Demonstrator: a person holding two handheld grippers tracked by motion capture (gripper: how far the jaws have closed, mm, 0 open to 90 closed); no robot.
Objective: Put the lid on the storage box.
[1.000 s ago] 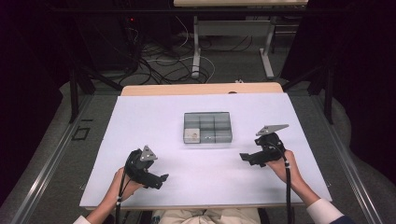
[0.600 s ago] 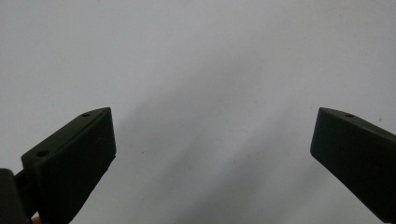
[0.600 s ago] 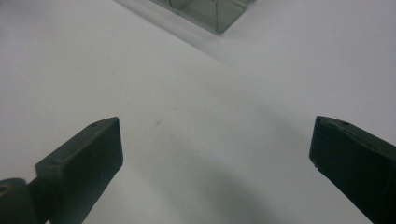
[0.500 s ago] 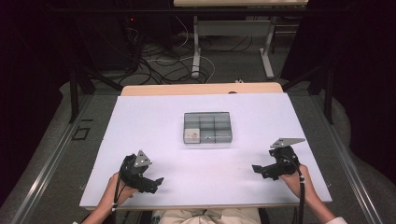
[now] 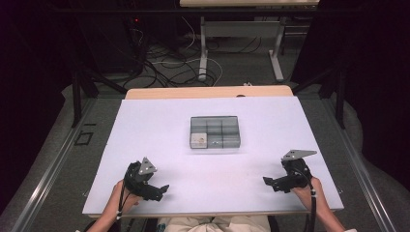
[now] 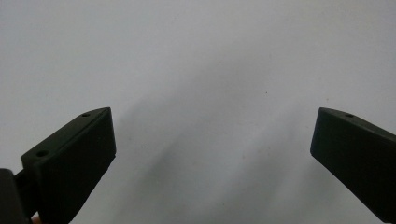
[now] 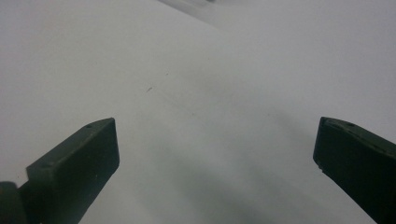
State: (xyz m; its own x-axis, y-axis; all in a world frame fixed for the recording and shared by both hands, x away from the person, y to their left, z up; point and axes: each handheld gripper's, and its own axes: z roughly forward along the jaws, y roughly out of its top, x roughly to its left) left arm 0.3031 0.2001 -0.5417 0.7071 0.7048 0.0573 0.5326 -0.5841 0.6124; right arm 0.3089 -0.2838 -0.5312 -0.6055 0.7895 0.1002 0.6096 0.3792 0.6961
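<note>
A grey compartmented box [image 5: 215,131] sits at the middle of the white table [image 5: 159,125], with a small pale item in its front left compartment. My left gripper [image 5: 162,189] rests low near the table's front left edge, held by a hand, pointing right. Its jaws stand wide apart over bare white surface in the left gripper view [image 6: 212,154]. My right gripper [image 5: 267,182] lies near the front right edge, pointing left. Its jaws also stand wide apart with nothing between them [image 7: 217,158].
A wooden strip [image 5: 208,92] runs along the table's far edge. Behind it on the floor are tangled cables [image 5: 164,63] and white desk legs [image 5: 203,48]. Dark frame legs stand at both sides.
Both hands have drawn back toward the front edge of the table and dropped lower, the left gripper a little further left, the right one further right. Both stay open.
</note>
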